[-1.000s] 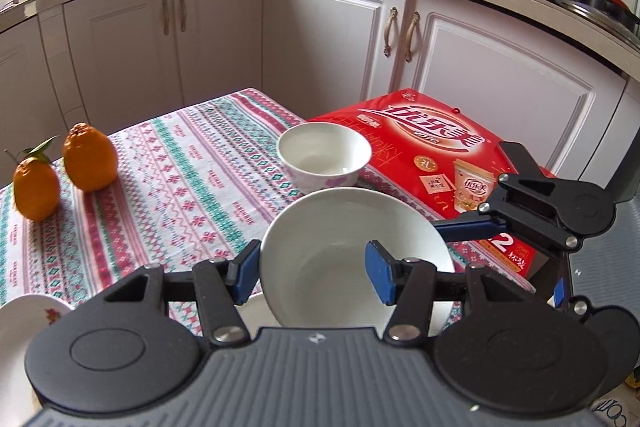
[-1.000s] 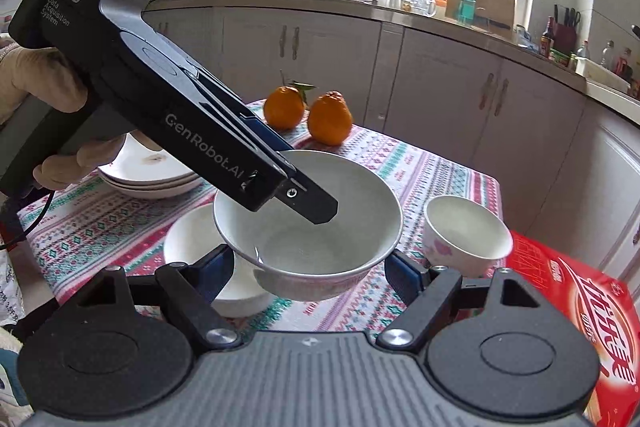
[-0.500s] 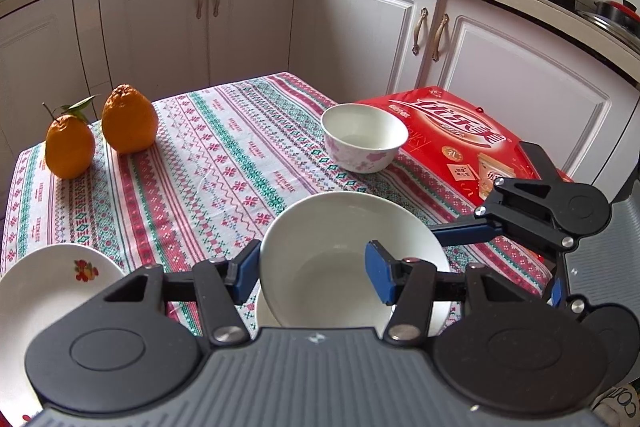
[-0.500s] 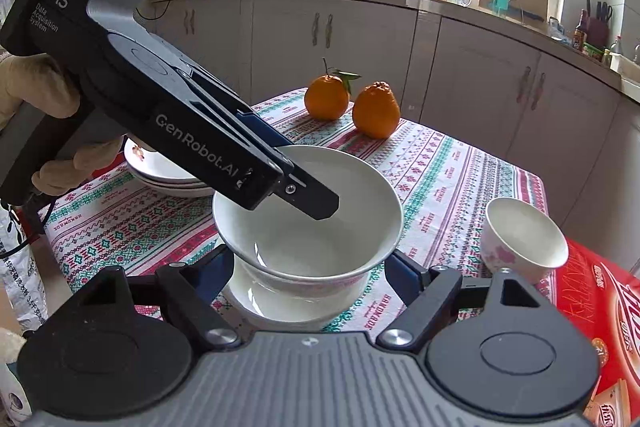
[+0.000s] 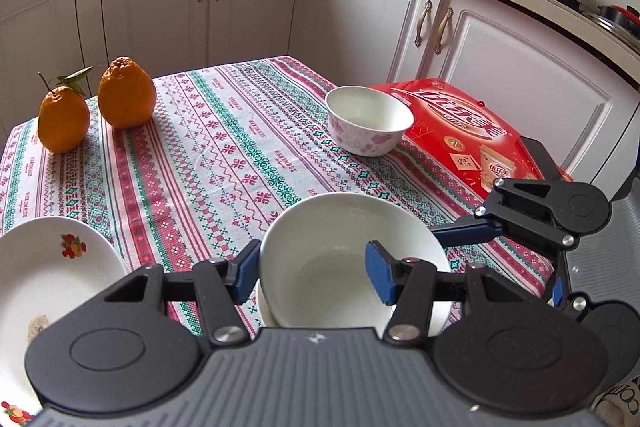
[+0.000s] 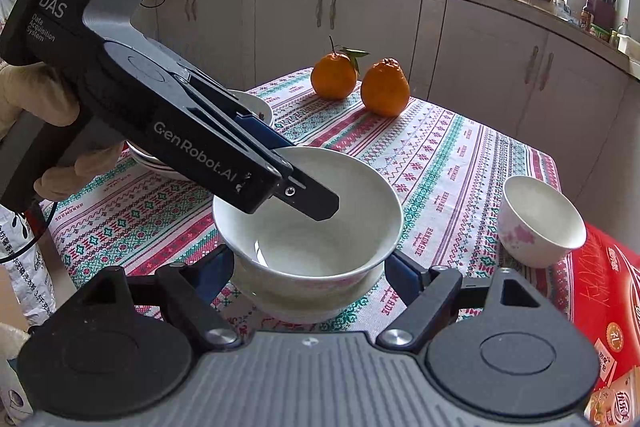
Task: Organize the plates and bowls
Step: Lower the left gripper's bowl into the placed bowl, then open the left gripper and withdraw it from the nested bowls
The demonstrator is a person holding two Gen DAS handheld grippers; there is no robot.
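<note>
My left gripper (image 5: 312, 273) is shut on the near rim of a large white bowl (image 5: 340, 251), one finger inside and one outside. That bowl (image 6: 312, 227) now sits nested in a second white bowl (image 6: 288, 301) on the tablecloth. My right gripper (image 6: 310, 273) is open, its fingers on either side of the lower bowl without clear contact. A small white bowl with pink flowers (image 5: 368, 125) stands farther right, also in the right wrist view (image 6: 540, 221). A stack of white plates (image 5: 44, 283) lies at the left, partly hidden behind the left gripper in the right wrist view (image 6: 256, 105).
Two oranges (image 5: 96, 107) stand at the far left of the table (image 6: 360, 83). A red flat box (image 5: 472, 139) lies at the table's right edge beside the small bowl. Kitchen cabinets (image 5: 360, 15) surround the table.
The left gripper has lowered the large bowl into the other bowl; both grippers have drawn back and tilted, so the plates and oranges show more.
</note>
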